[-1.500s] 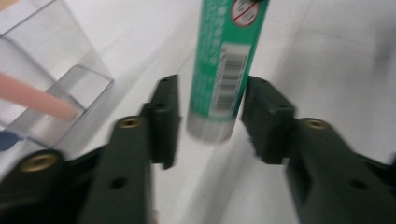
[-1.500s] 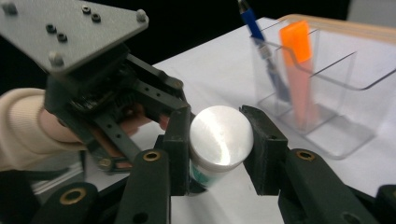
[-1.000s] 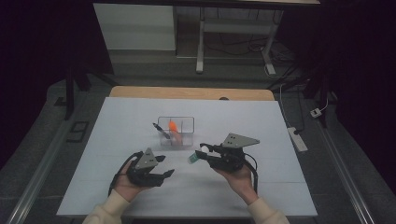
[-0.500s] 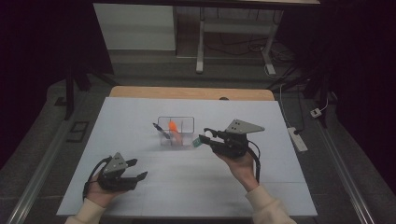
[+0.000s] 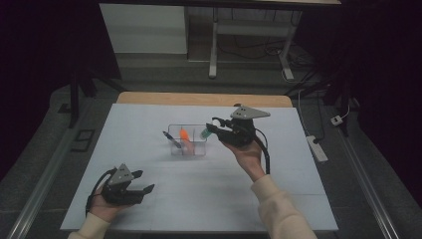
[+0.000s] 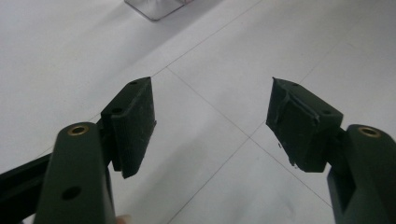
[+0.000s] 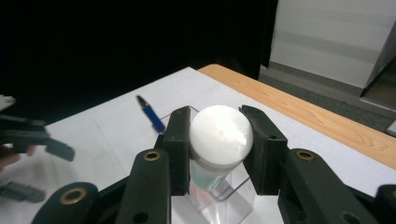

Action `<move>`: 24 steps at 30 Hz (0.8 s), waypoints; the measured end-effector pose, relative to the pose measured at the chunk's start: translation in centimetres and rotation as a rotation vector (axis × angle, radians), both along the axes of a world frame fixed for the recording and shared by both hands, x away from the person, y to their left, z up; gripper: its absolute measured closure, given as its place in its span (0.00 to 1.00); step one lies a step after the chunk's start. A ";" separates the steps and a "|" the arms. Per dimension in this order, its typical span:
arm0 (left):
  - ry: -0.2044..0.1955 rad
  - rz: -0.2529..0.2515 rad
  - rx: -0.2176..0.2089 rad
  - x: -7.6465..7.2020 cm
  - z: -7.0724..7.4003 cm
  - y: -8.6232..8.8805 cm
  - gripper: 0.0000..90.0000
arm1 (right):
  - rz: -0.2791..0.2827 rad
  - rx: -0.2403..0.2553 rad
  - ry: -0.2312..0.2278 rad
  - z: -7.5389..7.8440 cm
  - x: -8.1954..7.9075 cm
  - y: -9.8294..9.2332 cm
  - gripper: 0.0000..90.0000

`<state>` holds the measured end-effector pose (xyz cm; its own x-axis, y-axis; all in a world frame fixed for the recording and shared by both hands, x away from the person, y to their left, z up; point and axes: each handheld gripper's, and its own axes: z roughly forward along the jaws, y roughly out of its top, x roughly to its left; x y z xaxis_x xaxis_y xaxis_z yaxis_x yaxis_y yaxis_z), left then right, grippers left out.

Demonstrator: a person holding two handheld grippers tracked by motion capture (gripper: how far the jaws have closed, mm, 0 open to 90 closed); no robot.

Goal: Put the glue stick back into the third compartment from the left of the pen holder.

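On the white tabletop (image 5: 214,189) the clear box (image 5: 188,148) is your landmark, standing near the middle with a blue pen (image 5: 171,138) and an orange marker (image 5: 184,135) leaning inside it. Everything the coming move depends on sits at that box's right edge.

Your right tongs (image 5: 213,125) hang just beside the box's upper right corner, gripping a small tube with a white cap (image 7: 219,135). In the right gripper view the pads clamp the tube just below its cap, and its pale green body points down toward the box's open top, with the box wall visible directly beneath. So the tube's long axis runs nearly upright, cap toward you, tip toward the box. My judgement is that you need only a short shift left over the box and a drop, keeping the tube upright so it clears the pen and marker.

Your left tongs (image 5: 142,182) rest well apart from the box, down toward its near left, close to the tabletop's front edge. Their jaws have just been opening and now stand wide with nothing between them. The right hand is far nearer the box, so this move is its job.
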<state>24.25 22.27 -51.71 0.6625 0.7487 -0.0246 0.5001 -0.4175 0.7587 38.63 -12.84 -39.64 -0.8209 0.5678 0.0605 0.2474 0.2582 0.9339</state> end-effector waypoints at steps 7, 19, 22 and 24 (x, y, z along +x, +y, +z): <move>0.009 -0.006 0.005 0.1 -0.2 -0.1 0.35 | -0.030 -0.069 0.027 -1.1 2.2 2.1 0.71; 0.002 0.003 0.002 0.1 -0.2 0.0 0.35 | -0.033 -0.139 0.089 -2.9 3.5 3.2 0.50; 0.003 0.000 0.007 0.1 -0.2 -0.1 0.35 | -0.041 -0.133 0.048 -2.6 2.6 2.7 0.42; 0.004 -0.001 0.010 0.1 -0.2 -0.2 0.35 | -0.026 -0.116 0.039 -2.3 1.8 1.9 0.42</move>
<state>24.36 22.08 -51.93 0.6633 0.7481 -0.0200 0.5024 -0.4254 0.7528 40.48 -10.99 -41.97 -0.8042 0.5939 0.0246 0.2907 0.3569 0.8878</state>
